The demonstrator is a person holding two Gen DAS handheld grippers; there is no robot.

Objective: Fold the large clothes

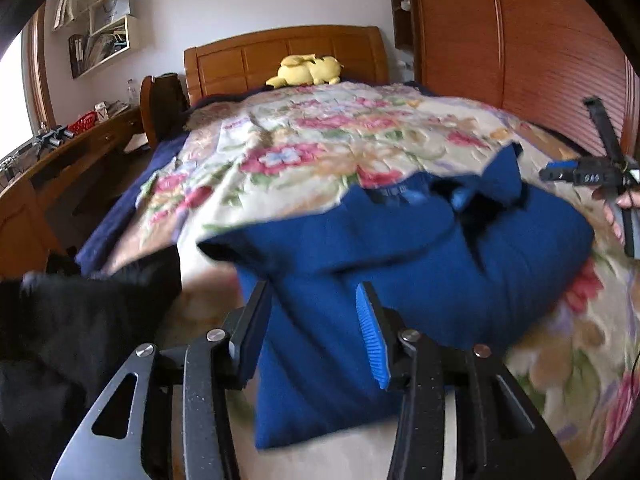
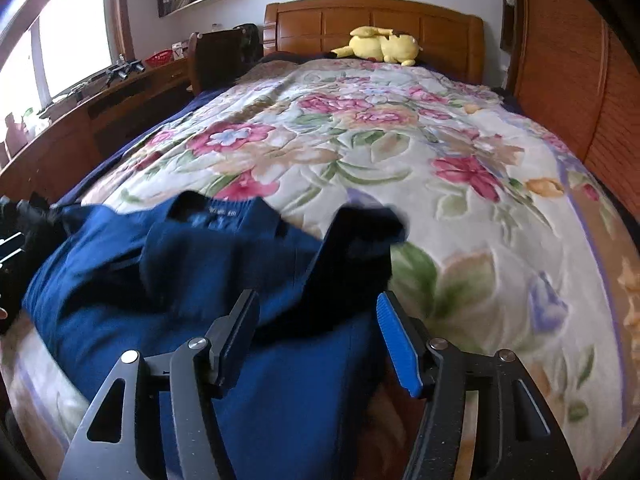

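Blue garment (image 1: pixel 400 264) lies at the foot edge of the bed (image 2: pixel 400 140) on the floral cover, bunched and partly folded, collar toward the headboard, one sleeve flopped over. Left tongs (image 1: pixel 316 332) and right tongs (image 2: pixel 320 340) both gape open, holding nothing; folding looks mid-way, flattening and final folds left.

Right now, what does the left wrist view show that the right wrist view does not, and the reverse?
Only the left wrist view shows the right gripper from outside, at the frame's right edge, and a black garment lying left of the blue garment. Only the right wrist view shows the bright window over the desk. Both share the blue garment, the floral blanket, the yellow plush toy by the headboard, and open jaws over the blue fabric.
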